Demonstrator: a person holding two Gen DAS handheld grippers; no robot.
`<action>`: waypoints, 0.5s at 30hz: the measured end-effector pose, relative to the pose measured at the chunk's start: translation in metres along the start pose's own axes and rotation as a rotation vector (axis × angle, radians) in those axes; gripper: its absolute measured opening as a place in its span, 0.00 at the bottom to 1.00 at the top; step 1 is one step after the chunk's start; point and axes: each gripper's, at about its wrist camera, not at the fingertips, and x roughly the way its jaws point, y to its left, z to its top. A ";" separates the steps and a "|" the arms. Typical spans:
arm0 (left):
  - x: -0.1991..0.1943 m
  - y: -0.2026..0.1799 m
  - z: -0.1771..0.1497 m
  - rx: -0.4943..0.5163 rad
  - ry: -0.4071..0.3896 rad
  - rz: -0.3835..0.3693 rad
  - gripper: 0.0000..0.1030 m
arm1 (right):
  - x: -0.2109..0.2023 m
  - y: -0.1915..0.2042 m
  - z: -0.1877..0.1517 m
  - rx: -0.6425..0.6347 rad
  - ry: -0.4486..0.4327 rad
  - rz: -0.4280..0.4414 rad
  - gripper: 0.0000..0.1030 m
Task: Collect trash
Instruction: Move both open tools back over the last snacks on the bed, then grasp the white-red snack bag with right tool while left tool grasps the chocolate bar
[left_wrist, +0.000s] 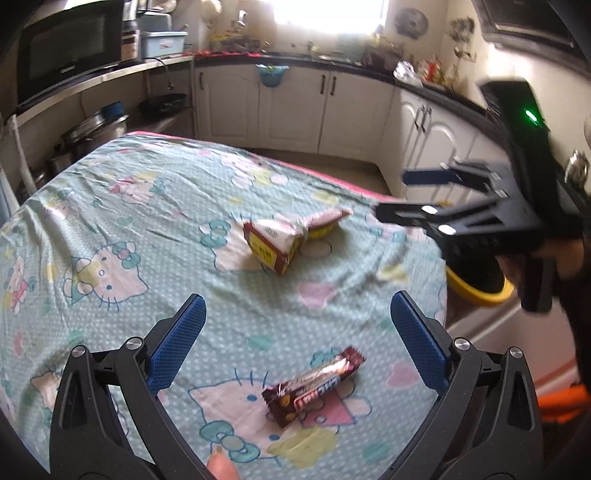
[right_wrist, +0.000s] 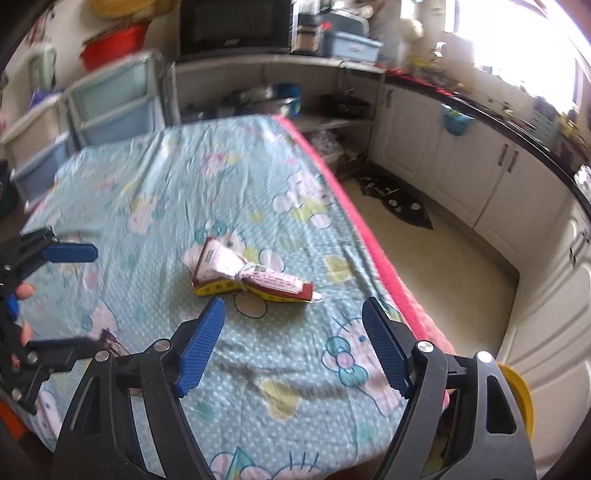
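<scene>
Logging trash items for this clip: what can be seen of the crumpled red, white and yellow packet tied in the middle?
The crumpled red, white and yellow packet looks like thin printed plastic or foil, pinched at its middle by a whitish tie so both ends flare. It lies flat on the cartoon-print bedsheet, near the pink edge. Nothing else touches it.

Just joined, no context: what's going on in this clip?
A person holds a gripper in each hand over a table with a cartoon-print cloth. Two bits of trash lie on it: a candy bar wrapper and a crumpled packet. The left gripper is open just above the wrapper; the right gripper is open, short of the packet. Neither holds anything. A yellow bin sits beside the table.
</scene>
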 end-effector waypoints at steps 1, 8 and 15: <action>0.002 0.000 -0.002 0.010 0.012 -0.008 0.89 | 0.005 0.002 0.001 -0.015 0.011 0.002 0.72; 0.015 -0.004 -0.019 0.101 0.089 -0.026 0.88 | 0.052 0.014 0.011 -0.124 0.106 0.020 0.72; 0.033 -0.005 -0.031 0.164 0.185 -0.049 0.74 | 0.093 0.032 0.020 -0.283 0.202 0.044 0.72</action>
